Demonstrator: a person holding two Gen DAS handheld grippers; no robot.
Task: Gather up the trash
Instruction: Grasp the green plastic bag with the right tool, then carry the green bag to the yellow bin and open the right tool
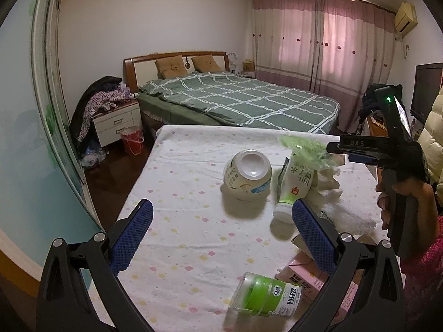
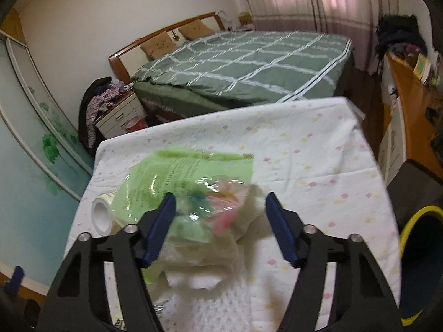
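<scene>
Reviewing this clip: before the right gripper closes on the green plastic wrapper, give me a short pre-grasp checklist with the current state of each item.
1. Green wrapper sits between the right gripper fingers: ok.
2. Pads pressing the wrapper: not ok, jaws stand apart around it.
3. Only the wrapper in the jaws: not ok, white crumpled paper lies there too.
4. Left gripper open, holding nothing: ok.
5. Left gripper clear of the right: ok.
6. Yellow-rimmed bin within reach beside the table: cannot tell.
</scene>
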